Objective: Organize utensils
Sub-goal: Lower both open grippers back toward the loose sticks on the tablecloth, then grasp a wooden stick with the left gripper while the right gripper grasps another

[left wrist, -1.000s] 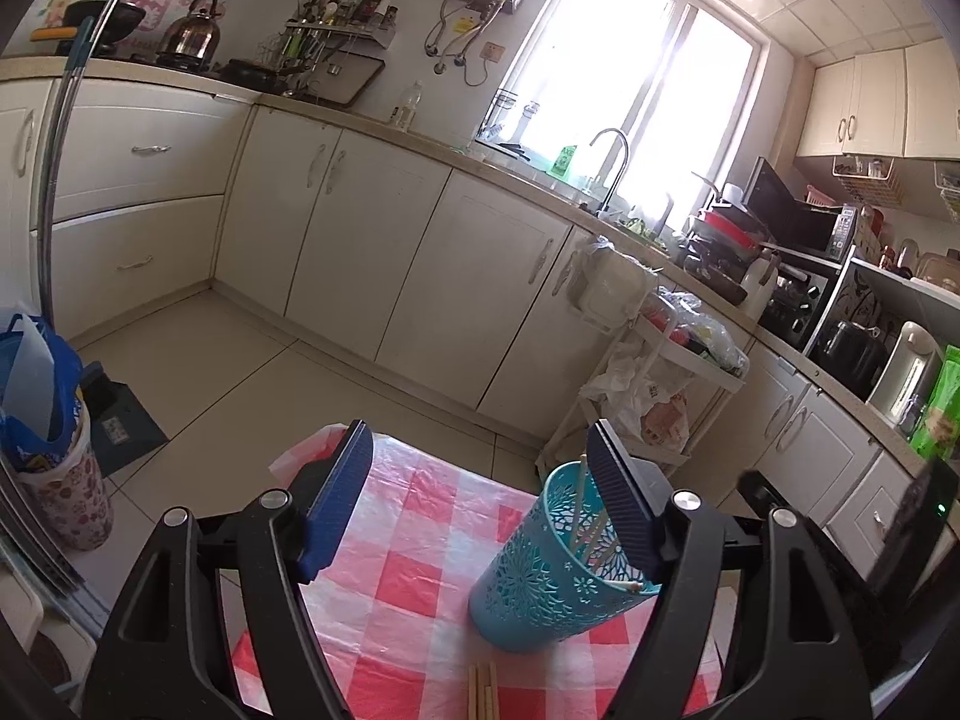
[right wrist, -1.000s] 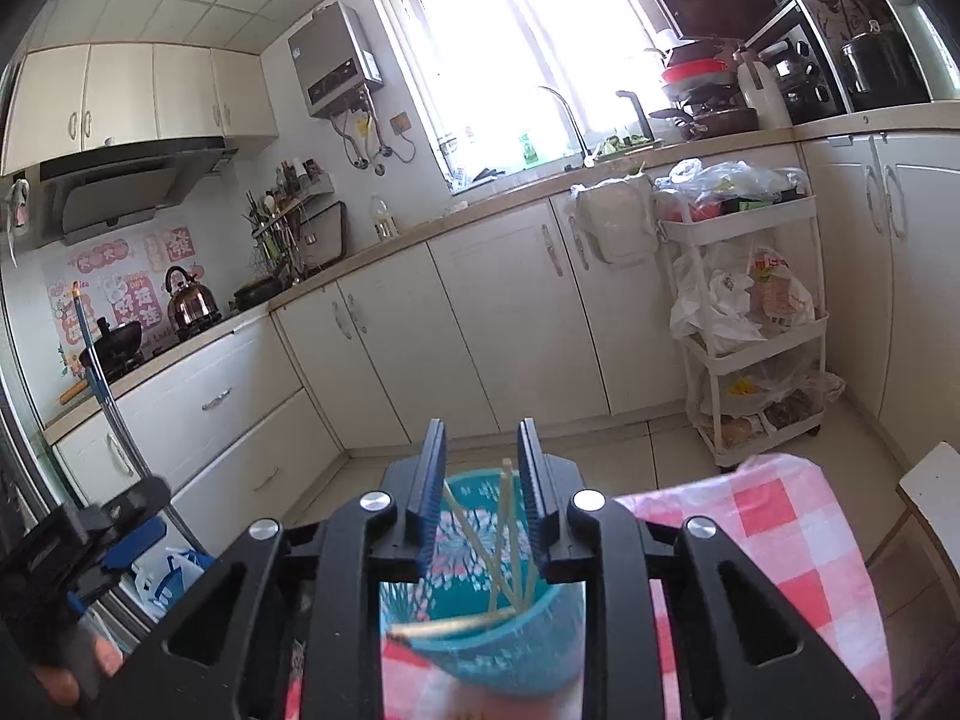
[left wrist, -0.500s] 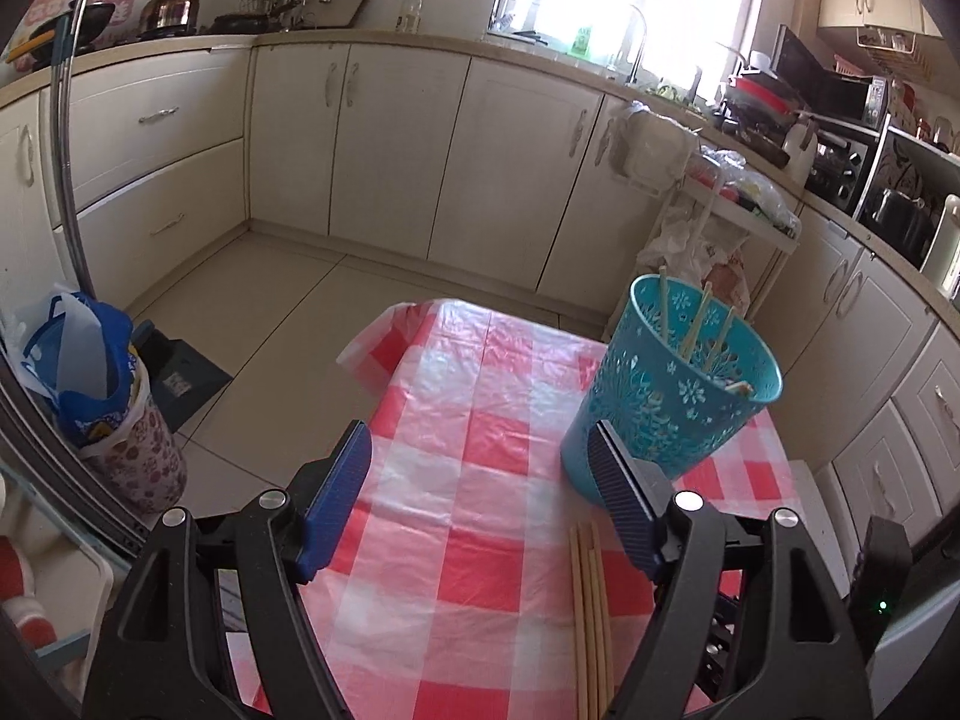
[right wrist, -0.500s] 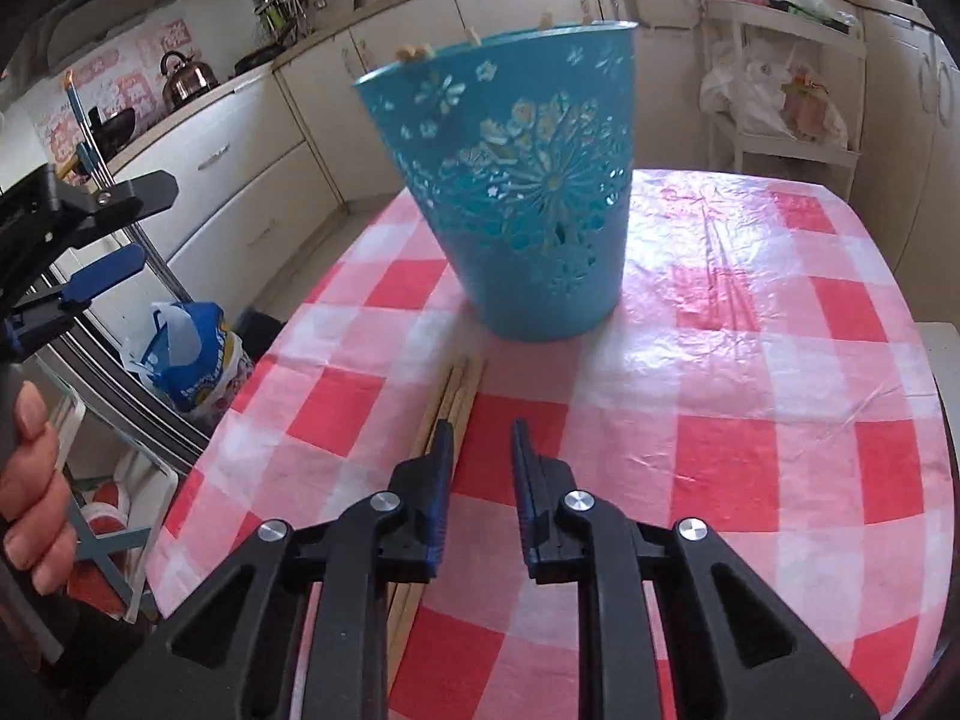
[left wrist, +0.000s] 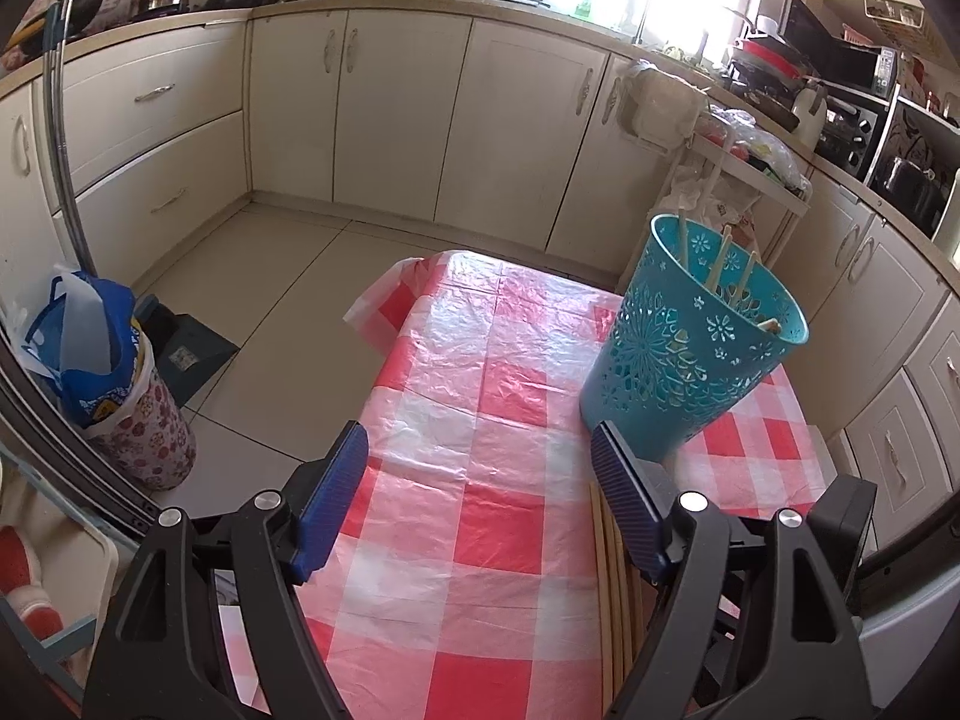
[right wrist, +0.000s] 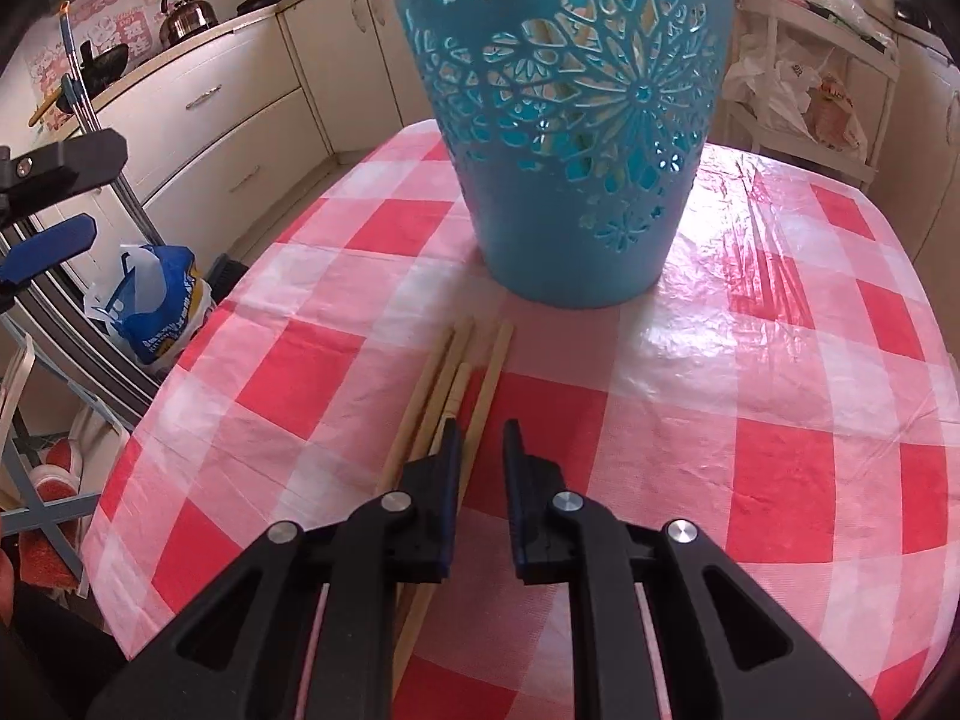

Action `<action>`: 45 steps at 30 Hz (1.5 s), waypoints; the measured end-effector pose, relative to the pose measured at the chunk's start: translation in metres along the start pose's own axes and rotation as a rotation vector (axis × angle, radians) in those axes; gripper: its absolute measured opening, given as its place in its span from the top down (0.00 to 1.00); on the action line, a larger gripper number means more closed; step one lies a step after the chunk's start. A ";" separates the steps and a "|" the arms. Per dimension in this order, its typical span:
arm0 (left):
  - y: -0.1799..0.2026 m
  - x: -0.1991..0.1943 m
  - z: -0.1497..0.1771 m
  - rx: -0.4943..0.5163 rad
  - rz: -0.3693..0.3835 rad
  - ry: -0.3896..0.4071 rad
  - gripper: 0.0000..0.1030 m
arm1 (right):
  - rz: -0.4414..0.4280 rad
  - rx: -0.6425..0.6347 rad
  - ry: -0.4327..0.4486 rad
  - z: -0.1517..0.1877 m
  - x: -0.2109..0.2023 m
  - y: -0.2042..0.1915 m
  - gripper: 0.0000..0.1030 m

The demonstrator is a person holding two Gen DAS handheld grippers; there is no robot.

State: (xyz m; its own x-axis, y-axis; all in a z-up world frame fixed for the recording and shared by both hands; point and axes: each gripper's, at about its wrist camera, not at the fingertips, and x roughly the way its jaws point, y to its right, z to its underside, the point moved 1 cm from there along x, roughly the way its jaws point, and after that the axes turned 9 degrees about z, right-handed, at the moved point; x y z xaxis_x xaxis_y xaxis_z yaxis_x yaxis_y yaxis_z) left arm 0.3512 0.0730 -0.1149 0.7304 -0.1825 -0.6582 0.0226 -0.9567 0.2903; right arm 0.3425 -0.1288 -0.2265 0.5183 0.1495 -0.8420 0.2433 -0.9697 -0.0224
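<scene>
A teal cut-out holder [left wrist: 690, 354] stands on the red-and-white checked table [left wrist: 480, 396], with several chopsticks [left wrist: 717, 261] upright in it. It fills the top of the right wrist view [right wrist: 576, 120]. Several loose wooden chopsticks [right wrist: 447, 387] lie side by side on the cloth just in front of it; they also show in the left wrist view [left wrist: 612, 576]. My right gripper [right wrist: 481, 429] is low over them, jaws a narrow gap apart and empty, straddling the rightmost chopstick. My left gripper [left wrist: 480, 468] is wide open and empty above the table.
A floral bin with a blue bag [left wrist: 96, 360] stands on the floor left of the table. A wire trolley with bags [left wrist: 726, 168] stands behind the holder. Cream cabinets [left wrist: 360, 102] line the far walls. The table's left edge [right wrist: 156, 396] is near.
My right gripper has come down from above the holder's rim to just over the loose chopsticks. My left gripper has pulled back and tilted down toward the table.
</scene>
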 end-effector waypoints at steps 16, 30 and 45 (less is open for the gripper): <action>0.052 0.081 0.055 0.195 -0.012 -0.278 0.29 | -0.034 0.071 -0.096 0.027 -0.021 0.053 0.89; 0.047 0.102 0.066 0.198 -0.057 -0.329 0.29 | -0.061 0.125 -0.086 0.025 -0.027 0.067 0.89; 0.056 0.115 0.060 0.260 -0.033 -0.316 0.46 | 0.023 0.068 -0.047 0.019 -0.015 0.053 0.80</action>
State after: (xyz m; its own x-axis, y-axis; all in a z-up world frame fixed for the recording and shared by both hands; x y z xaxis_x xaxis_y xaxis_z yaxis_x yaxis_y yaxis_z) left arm 0.3952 -0.0154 -0.2163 0.4853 -0.1729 -0.8571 -0.1609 -0.9812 0.1068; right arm 0.3316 -0.1861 -0.2255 0.4834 0.1190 -0.8673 0.1745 -0.9839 -0.0377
